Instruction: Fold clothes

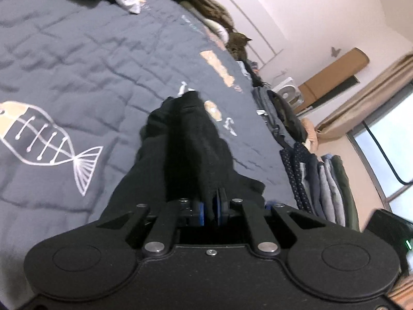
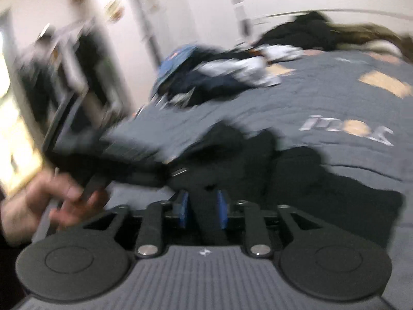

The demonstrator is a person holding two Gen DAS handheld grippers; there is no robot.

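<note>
- The black garment (image 1: 191, 139) is lying on the grey quilt (image 1: 77, 59), stretching ahead of both grippers.
- The left gripper (image 1: 214, 206) is pinching its near edge, jaws nearly closed.
- The right gripper (image 2: 202, 209) is standing part open, a fold of the cloth between its blue pads (image 2: 221, 210).
- A hand (image 2: 38, 206) is showing to its left.
- Folded clothes (image 1: 322, 180) are stacked right of the left gripper.

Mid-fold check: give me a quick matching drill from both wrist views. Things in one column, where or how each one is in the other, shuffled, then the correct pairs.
Things:
1. black garment
2. fish-skeleton print
3. folded clothes stack
4. cat

Places or states:
A. lined up along the bed's right edge, near the window
B. pinched in the left claw
C. at the bed's far edge, by the wall
D. drawn on the grey quilt, left of the garment

Pairs: 1-B, 2-D, 3-A, 4-C
</note>
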